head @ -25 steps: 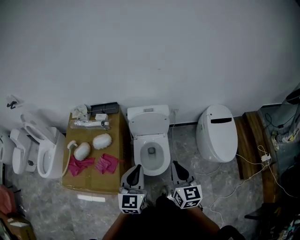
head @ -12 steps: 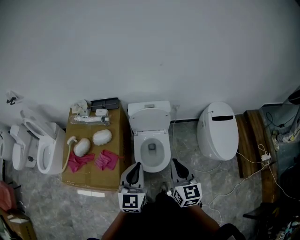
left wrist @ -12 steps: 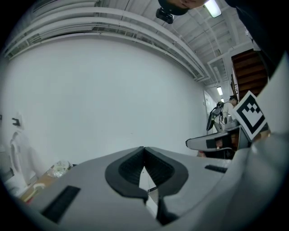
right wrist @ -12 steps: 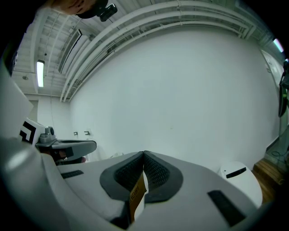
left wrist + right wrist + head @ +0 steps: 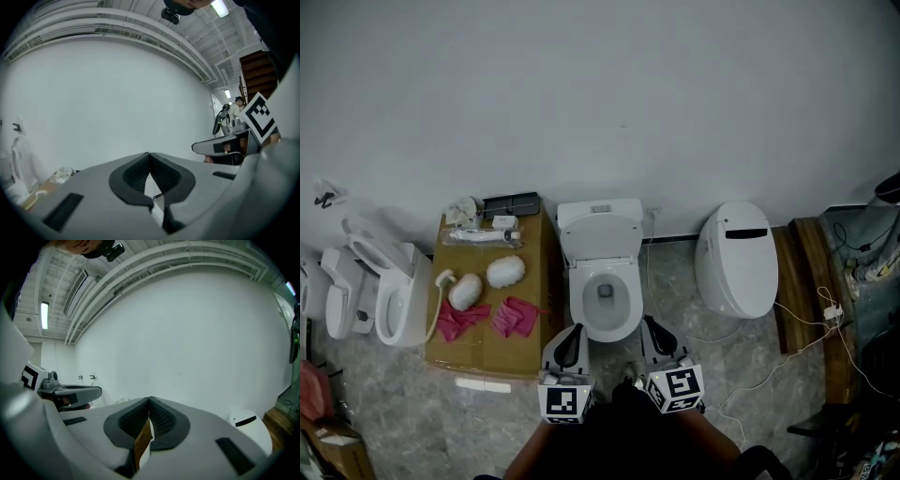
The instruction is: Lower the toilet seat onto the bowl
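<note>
A white toilet (image 5: 602,281) stands against the wall in the middle of the head view. Its seat and lid (image 5: 600,236) are raised and lean back on the tank, and the bowl (image 5: 602,323) is uncovered. My left gripper (image 5: 573,336) and right gripper (image 5: 651,329) are held low in front of the bowl, one on each side of its front rim, touching nothing. Both are shut with the pads together. The left gripper view (image 5: 149,155) and the right gripper view (image 5: 149,401) look mostly at the bare white wall, and the toilet is hidden behind the jaws.
Left of the toilet, a cardboard box (image 5: 525,347) carries pink gloves (image 5: 514,316) and white items. A second toilet (image 5: 737,259) with its lid down stands to the right. More toilets (image 5: 389,298) sit at far left. A wooden bench (image 5: 802,281) and cables (image 5: 787,349) lie right.
The head view has shifted a little, so the toilet and box sit slightly higher in the picture. Both grippers stay shut in the same place.
</note>
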The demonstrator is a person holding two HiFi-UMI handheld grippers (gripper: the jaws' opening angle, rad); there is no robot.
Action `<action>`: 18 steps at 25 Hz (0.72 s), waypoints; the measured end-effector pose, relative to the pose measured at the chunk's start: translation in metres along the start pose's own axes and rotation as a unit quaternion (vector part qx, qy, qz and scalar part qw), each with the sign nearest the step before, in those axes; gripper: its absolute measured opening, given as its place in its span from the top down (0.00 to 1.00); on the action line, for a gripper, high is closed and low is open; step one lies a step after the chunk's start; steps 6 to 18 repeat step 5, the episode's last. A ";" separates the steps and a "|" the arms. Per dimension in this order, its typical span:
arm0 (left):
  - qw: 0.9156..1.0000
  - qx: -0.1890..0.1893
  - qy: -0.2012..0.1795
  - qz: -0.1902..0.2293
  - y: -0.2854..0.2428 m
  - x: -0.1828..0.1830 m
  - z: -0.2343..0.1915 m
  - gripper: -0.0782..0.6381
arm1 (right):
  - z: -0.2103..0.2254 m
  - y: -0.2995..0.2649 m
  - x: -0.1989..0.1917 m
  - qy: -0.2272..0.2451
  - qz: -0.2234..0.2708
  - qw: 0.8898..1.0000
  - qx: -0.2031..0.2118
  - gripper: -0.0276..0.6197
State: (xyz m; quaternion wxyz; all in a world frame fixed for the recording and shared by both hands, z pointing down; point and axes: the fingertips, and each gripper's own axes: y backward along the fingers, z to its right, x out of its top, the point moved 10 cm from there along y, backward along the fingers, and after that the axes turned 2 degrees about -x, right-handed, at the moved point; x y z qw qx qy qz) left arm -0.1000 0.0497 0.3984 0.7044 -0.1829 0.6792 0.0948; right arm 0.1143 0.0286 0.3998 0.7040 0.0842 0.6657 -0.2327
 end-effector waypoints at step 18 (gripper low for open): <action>1.000 0.002 -0.001 0.003 0.002 0.000 -0.001 0.88 | -0.001 0.003 0.001 0.001 0.003 1.000 -0.001 0.92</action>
